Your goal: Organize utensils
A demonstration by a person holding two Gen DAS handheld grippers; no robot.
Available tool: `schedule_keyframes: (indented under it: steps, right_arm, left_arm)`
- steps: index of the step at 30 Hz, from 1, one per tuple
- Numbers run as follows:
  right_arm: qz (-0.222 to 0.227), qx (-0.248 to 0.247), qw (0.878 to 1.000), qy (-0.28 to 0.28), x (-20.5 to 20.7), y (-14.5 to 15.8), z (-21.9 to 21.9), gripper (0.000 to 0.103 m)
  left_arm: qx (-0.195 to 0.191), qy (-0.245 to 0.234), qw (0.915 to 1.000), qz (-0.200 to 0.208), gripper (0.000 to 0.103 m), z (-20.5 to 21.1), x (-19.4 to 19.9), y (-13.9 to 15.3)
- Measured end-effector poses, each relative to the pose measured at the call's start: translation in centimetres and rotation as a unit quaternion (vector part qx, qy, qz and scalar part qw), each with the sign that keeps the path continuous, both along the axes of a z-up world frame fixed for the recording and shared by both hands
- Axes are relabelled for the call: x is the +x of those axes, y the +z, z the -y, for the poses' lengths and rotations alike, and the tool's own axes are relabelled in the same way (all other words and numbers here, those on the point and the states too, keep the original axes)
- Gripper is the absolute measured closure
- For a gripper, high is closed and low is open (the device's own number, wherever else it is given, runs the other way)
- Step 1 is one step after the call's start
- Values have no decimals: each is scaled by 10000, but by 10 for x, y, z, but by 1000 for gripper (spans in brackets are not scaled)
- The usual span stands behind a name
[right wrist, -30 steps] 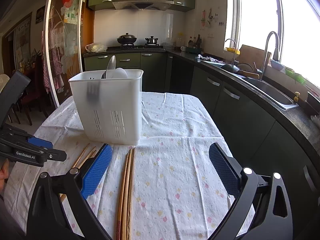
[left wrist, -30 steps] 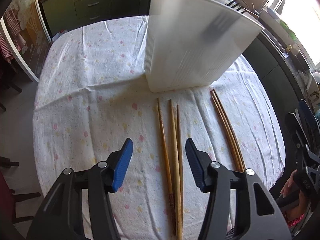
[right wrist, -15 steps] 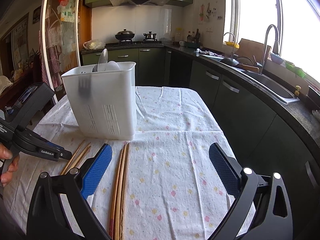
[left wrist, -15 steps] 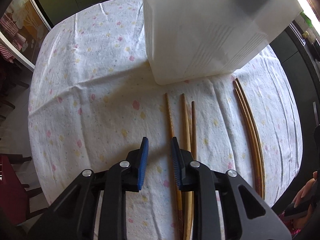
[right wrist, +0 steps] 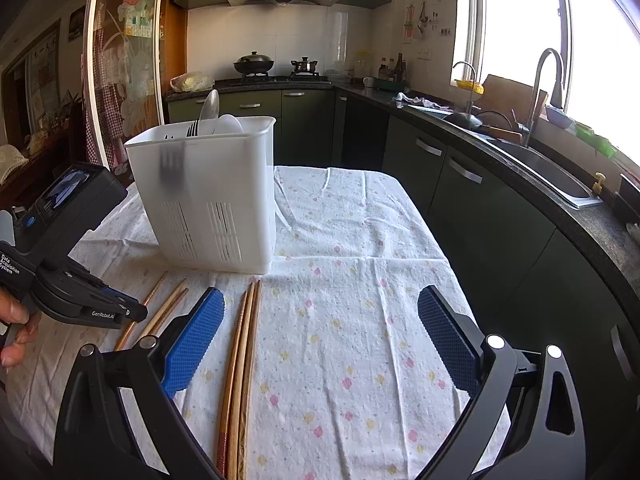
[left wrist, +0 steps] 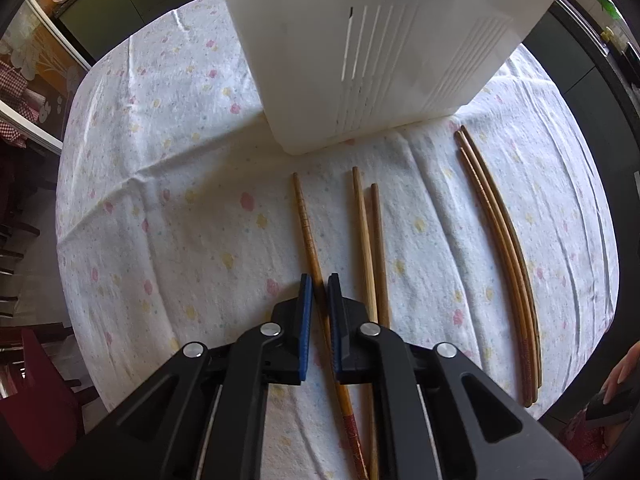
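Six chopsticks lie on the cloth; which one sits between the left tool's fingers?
The leftmost chopstick, lying alone. The left tool straddles it; the pair beside it and the bundle of three lie farther right.

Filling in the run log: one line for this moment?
left gripper: closing round leftmost chopstick | right gripper: open, idle | caddy: upright

Text "GenRoboAI" in white on the black finger of the left tool [right wrist: 132,314], seen from the right wrist view | Text "Data Acquisition System" in white on the same tool's black body, near the hand | No other readable text
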State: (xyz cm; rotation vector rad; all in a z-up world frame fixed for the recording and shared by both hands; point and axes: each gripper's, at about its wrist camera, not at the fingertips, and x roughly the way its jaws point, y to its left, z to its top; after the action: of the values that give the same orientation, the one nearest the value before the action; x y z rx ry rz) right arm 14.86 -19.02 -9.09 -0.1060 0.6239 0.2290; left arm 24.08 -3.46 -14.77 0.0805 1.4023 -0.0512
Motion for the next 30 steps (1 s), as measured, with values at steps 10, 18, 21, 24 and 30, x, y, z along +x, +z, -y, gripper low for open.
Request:
schedule_keyframes:
  steps: [10,18,21,24,30]
  right_arm:
    - [-1198,318,9904,605,45,-14,-7,38]
    - [-2773,292,9550,1008,98,-55,-32,75]
    - [-2966,4,9498,992,104,-66,-43,78]
    - [-3052,-122,9466,1034,105,-68,-52,78]
    - [-3193,-454,9407,1054,110,-75,-66,78]
  left_arm:
    - [-441,-133,9768,2093,97,-5,-58,54]
    - [-306,-58,9053,4236,97,-13,-127,124]
    - [-240,-20,8905,4543,97,-20,-142,136]
    - [-333,16,8874,4598,97,-20,-151,140]
    - [-388,2,8914,4515,97,-24,-152,138]
